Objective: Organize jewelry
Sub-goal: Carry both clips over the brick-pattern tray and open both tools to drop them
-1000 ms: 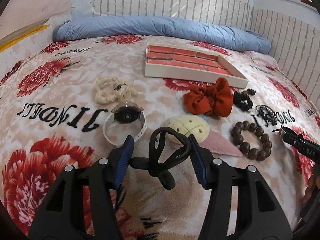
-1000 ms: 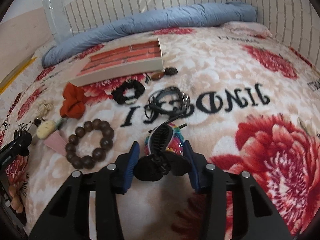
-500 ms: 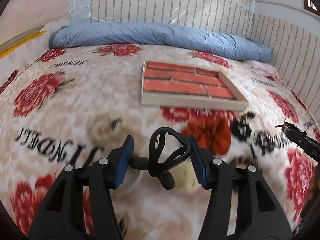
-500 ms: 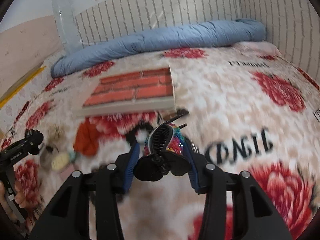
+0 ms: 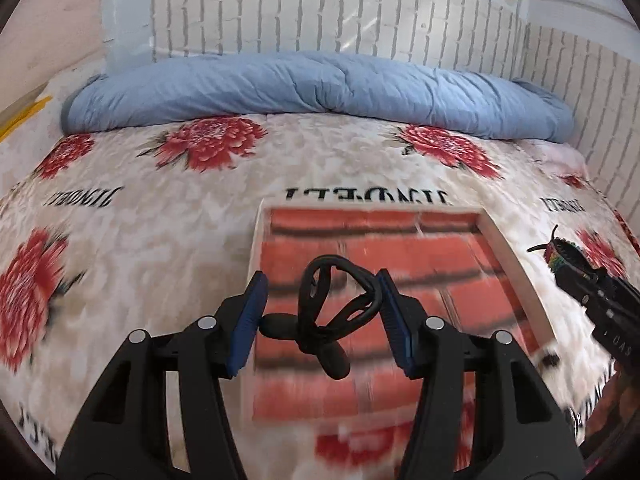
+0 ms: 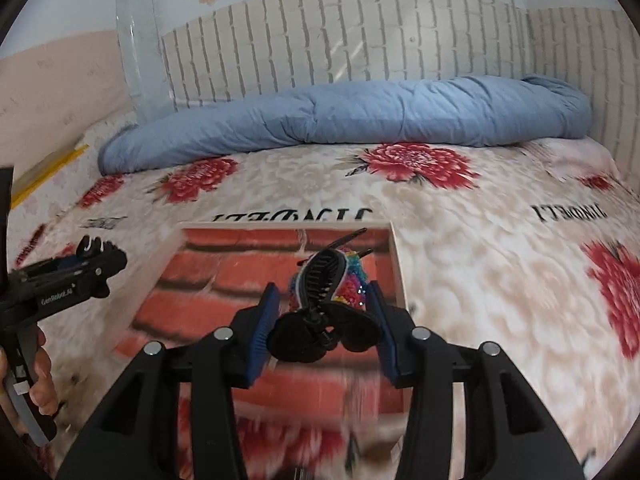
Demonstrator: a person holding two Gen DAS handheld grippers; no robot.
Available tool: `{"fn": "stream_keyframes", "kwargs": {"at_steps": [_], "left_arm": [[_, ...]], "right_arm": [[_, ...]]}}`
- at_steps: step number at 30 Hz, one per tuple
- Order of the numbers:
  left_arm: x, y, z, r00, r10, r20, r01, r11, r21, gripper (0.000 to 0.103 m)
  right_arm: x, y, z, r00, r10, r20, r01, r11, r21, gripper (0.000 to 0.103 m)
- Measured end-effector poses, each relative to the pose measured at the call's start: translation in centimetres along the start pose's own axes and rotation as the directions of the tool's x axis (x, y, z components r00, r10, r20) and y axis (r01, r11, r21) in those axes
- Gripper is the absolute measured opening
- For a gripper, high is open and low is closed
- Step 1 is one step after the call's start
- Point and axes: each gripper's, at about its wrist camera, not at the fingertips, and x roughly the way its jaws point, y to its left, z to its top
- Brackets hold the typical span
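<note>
Step in hand: transport of two hair clips to the tray, both carried at once.

Left gripper [image 5: 318, 316]: jaws partly closed on a black loop-shaped hair clip [image 5: 334, 308]; one blue pad is pressed against the clip's rounded lever on the left, the other against its loop on the right. The clip is held clear of the bed, above the near half of the tray [image 5: 504, 256].

Right gripper [image 6: 322, 320]: jaws likewise partly closed, clamped on the black levers of a rainbow-coloured claw clip [image 6: 332, 280], whose teeth point up and away. It is seen over the right half of the tray, near the right rim.

Each gripper is visible at the edge of the other's view, so both are judged to be side by side over the tray. A hand [image 6: 40, 376] is seen on the left gripper's handle.

The tray, shallow, pale-rimmed, with a red brick-pattern floor, lies flat on the floral blanket [image 5: 160, 216]; no jewelry is made out inside it, though its near part is blurred. Beyond it a rolled blue quilt [image 5: 320, 84] lies along the far wall.

Next move, as judged: each gripper to be lowered toward the tray floor, then opened so the clips are released inside the rim, apart from one another. Care is called for at the right rim, where the claw clip could land on the edge.
</note>
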Motion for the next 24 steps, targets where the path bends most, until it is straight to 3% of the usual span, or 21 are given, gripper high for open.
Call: {"fn": "stream_keyframes", "kwargs": {"at_steps": [5, 9, 14, 18, 24], "left_arm": [[7.2, -1.3, 3.0, 0.996, 0.029, -0.079, -0.026, 0.999, 0.042, 0.054], [10.9, -1.9, 4.1, 0.988, 0.013, -0.153, -0.004, 0.998, 0.059, 0.054], [14.7, -2.1, 4.2, 0.965, -0.012, -0.263, 0.027, 0.998, 0.055, 0.054], [16.4, -2.3, 4.2, 0.959, 0.011, -0.284, 0.008, 0.998, 0.067, 0.054], [17.1, -2.1, 3.9, 0.961, 0.043, -0.274, -0.020, 0.996, 0.087, 0.057]], "right_arm": [[7.1, 0.2, 2.4, 0.997, -0.003, -0.073, 0.003, 1.000, 0.001, 0.045], [11.6, -0.6, 3.2, 0.984, -0.005, -0.176, 0.010, 1.000, 0.028, 0.045], [14.7, -1.0, 3.2, 0.966, -0.019, -0.258, 0.025, 1.000, 0.019, 0.045], [16.3, -0.7, 3.3, 0.950, -0.062, -0.306, 0.057, 0.998, -0.025, 0.045], [17.9, -1.2, 2.5, 0.929, -0.055, -0.367, 0.054, 0.998, -0.012, 0.045]]}}
